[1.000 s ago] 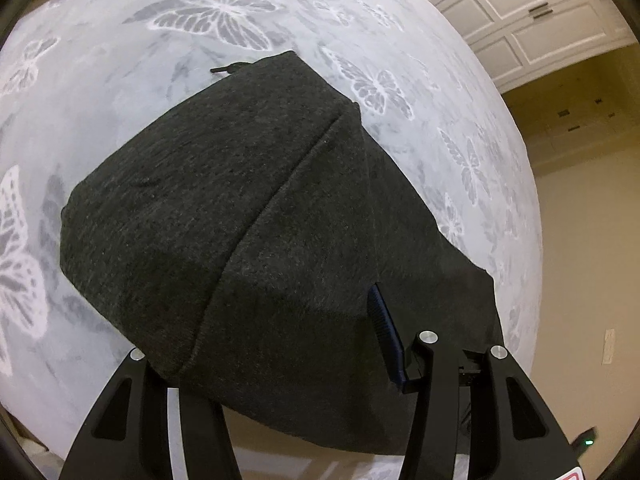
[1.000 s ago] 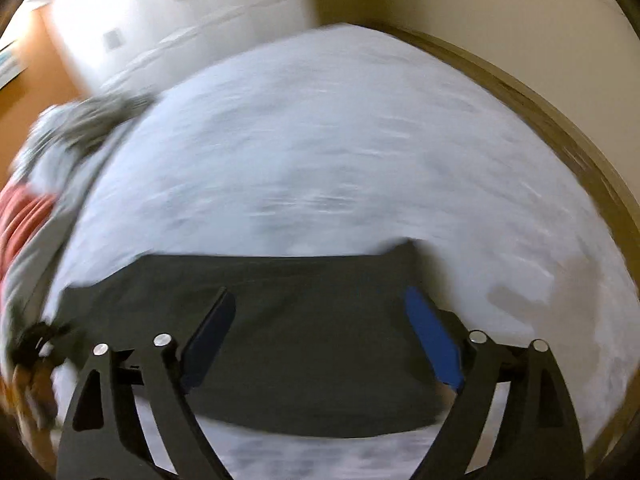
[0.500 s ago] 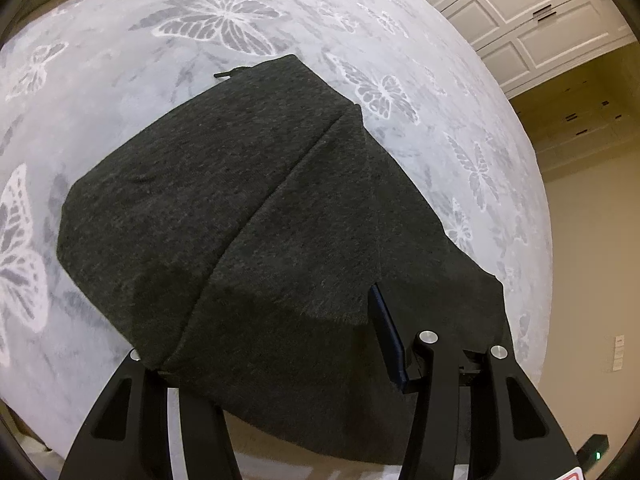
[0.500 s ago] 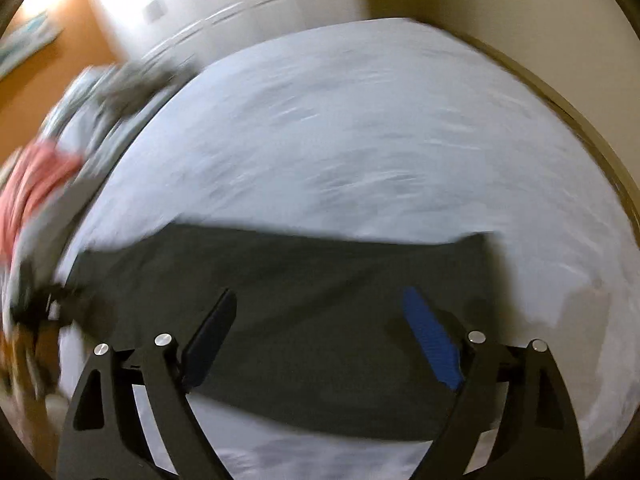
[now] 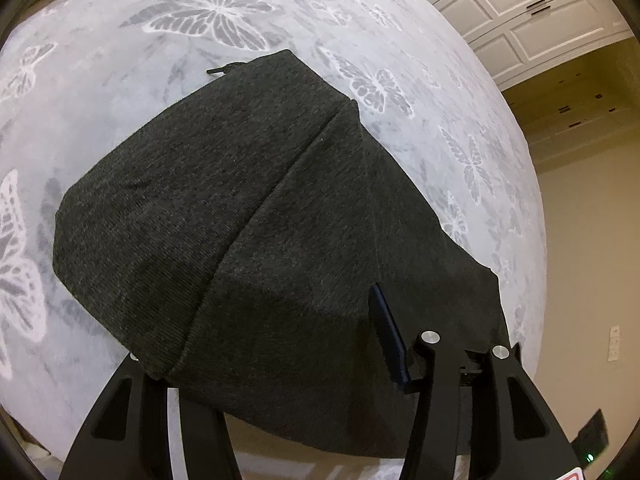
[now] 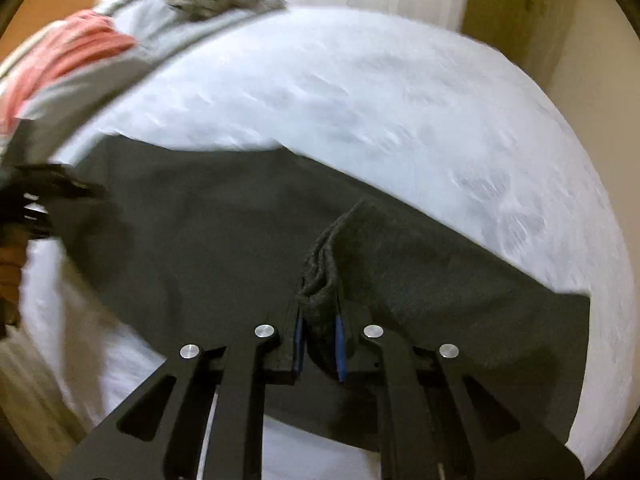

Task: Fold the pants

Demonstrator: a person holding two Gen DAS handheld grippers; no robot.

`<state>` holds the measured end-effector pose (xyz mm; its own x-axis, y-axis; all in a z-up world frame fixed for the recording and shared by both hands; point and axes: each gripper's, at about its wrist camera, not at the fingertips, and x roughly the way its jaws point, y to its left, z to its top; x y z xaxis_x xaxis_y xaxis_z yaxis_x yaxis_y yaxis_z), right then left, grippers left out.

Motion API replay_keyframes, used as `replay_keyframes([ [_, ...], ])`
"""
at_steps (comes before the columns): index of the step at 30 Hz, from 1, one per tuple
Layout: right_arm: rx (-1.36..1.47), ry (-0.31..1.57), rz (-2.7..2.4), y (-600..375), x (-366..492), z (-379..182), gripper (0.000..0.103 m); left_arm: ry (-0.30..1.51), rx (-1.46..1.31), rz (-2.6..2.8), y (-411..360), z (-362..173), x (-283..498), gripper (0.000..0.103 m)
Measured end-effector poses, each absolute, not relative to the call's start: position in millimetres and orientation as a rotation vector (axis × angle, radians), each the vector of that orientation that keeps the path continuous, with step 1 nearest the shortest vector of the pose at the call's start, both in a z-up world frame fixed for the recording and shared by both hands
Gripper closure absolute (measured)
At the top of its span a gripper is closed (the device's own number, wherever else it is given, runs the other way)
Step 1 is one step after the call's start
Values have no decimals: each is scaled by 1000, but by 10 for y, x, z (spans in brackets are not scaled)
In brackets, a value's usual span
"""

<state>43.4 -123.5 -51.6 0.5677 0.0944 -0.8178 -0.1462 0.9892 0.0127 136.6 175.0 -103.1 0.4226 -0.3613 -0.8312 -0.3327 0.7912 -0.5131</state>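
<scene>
White panelled cupboard doors point(image 5: 532, 12) stand beyond a bed point(image 5: 120, 92) spread with a pale grey cover printed with butterflies, and the dark charcoal pants point(image 5: 248, 216) lie folded on it near the close edge. Left of the pants, in the right wrist view, a heap of clothes point(image 6: 80, 52) in grey and salmon pink sits at the bed's far corner, blurred. At the pants' left end the left gripper point(image 5: 276, 344) hangs over the cloth with its jaws partly spread; the fabric drapes over the left finger and hides it, and the blue-padded right finger stands above the cloth, so I cannot tell whether anything is pinched. A seam runs across the pants from their far edge toward that gripper. Further right along the pants, the right gripper point(image 6: 318, 320) is closing its jaws on a bunched ridge of the dark cloth, which stands up between the blue pads point(image 6: 339, 340).
</scene>
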Motion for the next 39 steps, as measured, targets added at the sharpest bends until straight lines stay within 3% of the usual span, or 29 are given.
replay_keyframes([
  [5, -185, 1091, 204, -906, 538, -988, 72, 1153, -701, -1, 1721, -1037, 1360, 51],
  [7, -154, 1055, 198, -1018, 467, -795, 44, 1145, -693, -2, 1706, -1037, 1358, 51],
  [8, -121, 997, 172, -1164, 408, -573, 20, 1144, -685, -7, 1696, -1034, 1357, 51],
  [9, -97, 948, 147, -1304, 369, -402, 6, 1142, -678, -13, 1688, -1032, 1365, 54],
  [10, -72, 899, 113, -1468, 344, -218, 6, 1139, -673, -15, 1681, -1026, 1372, 64],
  [12, -5, 833, 37, -1891, 296, 77, 5, 1131, -673, -9, 1686, -1019, 1375, 71],
  [14, 56, 799, -61, -2342, 260, 155, 5, 1123, -702, 5, 1718, -1027, 1360, 81],
  [15, 73, 791, -113, -2511, 225, 136, 5, 1118, -714, 6, 1735, -1022, 1354, 91],
  [20, 201, 926, -358, -3179, 222, -130, 5, 1021, -722, -36, 1708, -806, 1270, 95],
  [27, 357, 770, -312, -3424, 129, 206, 5, 839, -547, -422, 374, 346, 861, 94],
  [29, 355, 786, -308, -3463, 167, 180, 5, 870, -412, -593, -339, 445, 711, 81],
  [30, 347, 799, -311, -3453, 180, 171, 5, 885, -359, -677, -636, 421, 629, 59],
  [31, 339, 811, -315, -3441, 179, 169, 5, 896, -326, -741, -865, 360, 537, 45],
  [34, 334, 851, -310, -3470, 157, 75, 5, 871, -294, -725, -993, 213, 397, 35],
  [39, 348, 868, -204, -3392, 14, -32, 5, 828, -354, -567, -307, 25, 504, 26],
])
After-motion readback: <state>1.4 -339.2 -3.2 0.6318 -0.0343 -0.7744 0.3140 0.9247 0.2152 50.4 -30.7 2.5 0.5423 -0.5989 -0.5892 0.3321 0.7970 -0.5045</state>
